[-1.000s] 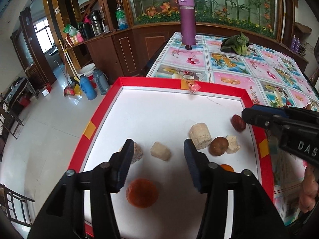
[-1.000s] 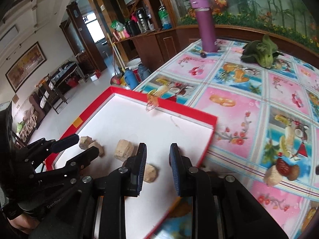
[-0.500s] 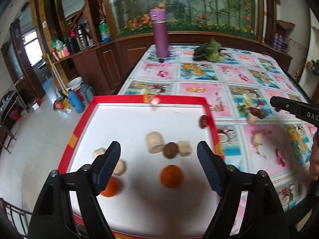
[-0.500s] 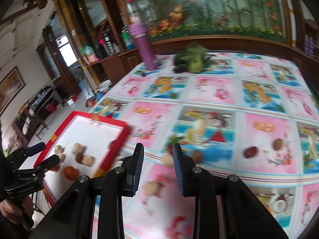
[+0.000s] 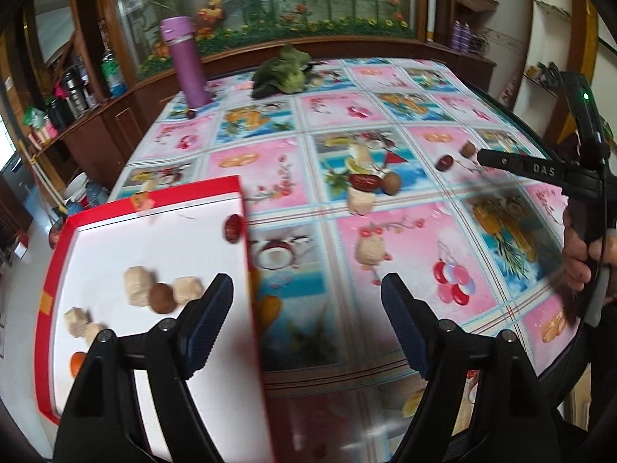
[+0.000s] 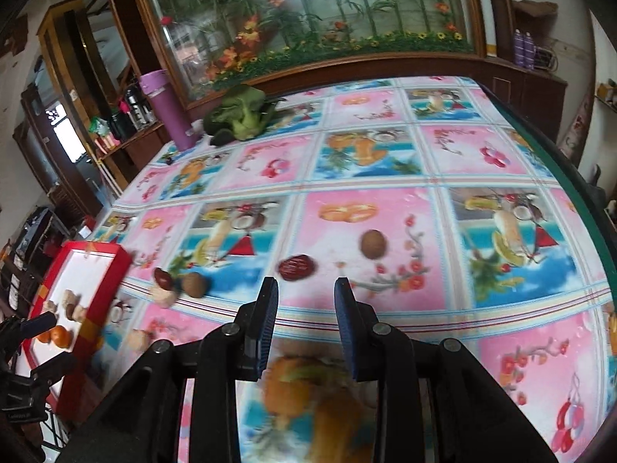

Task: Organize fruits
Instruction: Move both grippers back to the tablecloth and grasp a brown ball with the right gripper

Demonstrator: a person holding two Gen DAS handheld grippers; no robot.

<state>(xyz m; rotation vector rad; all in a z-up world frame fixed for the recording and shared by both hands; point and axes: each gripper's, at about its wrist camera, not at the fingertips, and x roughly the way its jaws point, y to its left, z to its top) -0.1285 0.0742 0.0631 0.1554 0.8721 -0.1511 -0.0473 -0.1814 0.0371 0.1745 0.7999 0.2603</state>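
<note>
Ahead of the right gripper (image 6: pixel 305 292), whose jaws are parted and hold nothing, a red date (image 6: pixel 296 267) lies just beyond the left fingertip and a brown round fruit (image 6: pixel 373 244) farther out, to the right; bare tablecloth (image 6: pixel 385 162) surrounds both. The left gripper (image 5: pixel 307 289) has its jaws spread wide, empty, straddling the right edge of the red-rimmed tray (image 5: pixel 58 247). Left of its jaws, fruit pieces (image 5: pixel 164 291) sit inside the tray. Ahead, loose fruit (image 5: pixel 366 185) clusters on open cloth.
</note>
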